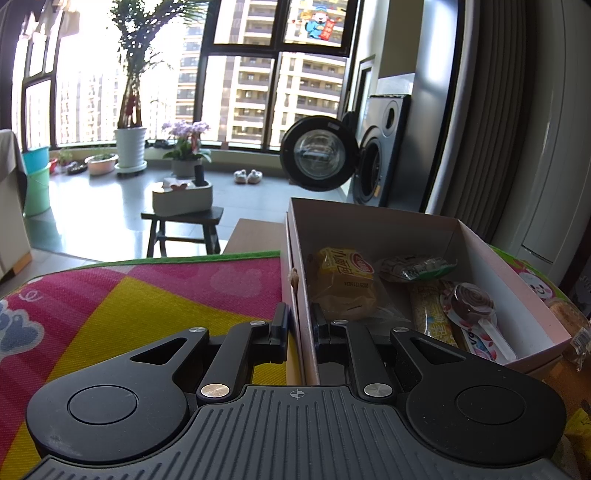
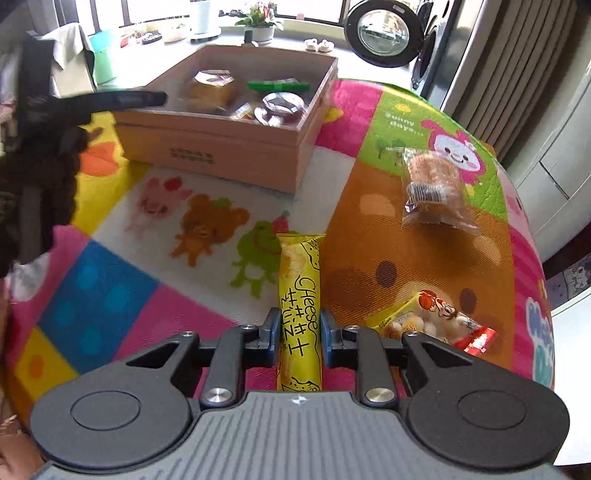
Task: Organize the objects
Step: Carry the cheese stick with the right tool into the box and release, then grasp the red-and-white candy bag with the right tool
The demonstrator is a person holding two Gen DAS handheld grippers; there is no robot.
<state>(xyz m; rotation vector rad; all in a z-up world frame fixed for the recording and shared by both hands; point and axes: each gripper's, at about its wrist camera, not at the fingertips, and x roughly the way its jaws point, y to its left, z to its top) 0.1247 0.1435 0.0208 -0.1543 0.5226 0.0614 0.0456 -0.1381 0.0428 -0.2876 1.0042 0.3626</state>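
Right wrist view, near to far.
- Cheese stick [image 2: 300, 314]: yellow wrapper, lying lengthwise between the two fingers of the right tongs [image 2: 298, 332]. Tongs narrow, both pads against the wrapper's sides; the stick runs on toward 12 o'clock past the tips.
- Peanut packet [image 2: 432, 323]: yellow and red, at 2 o'clock, just beside the right finger, flat on the mat [image 2: 122, 295].
- Mat: bright cartoon print covering the counter.
- Cake [image 2: 436, 190]: brown, in a clear wrapper, farther out at 1 o'clock, well apart from the packet.
- Box [image 2: 221, 144]: cardboard, open top, at 11 o'clock on the mat's far part; wrapped snacks inside. The left tongs' black finger reaches to its left wall from 9 o'clock.
- Washer [image 2: 384, 33]: door open, at 1 o'clock, beyond the counter.

Left wrist view, near to far.
- Left tongs [image 1: 300, 325]: narrow, straddling the box's [image 1: 369, 225] near wall, one finger outside and one inside. Whether the pads press the wall cannot be told.
- Bun [image 1: 343, 288]: yellow wrapper, inside the box, just past the inner finger.
- Lollipop [image 1: 474, 306]: brown swirl, at 2 o'clock in the box, beside a yellow stick; a green-wrapped snack [image 1: 417, 267] behind.
- Stool [image 1: 184, 229]: dark, at 11 o'clock on the floor, carrying a white planter.
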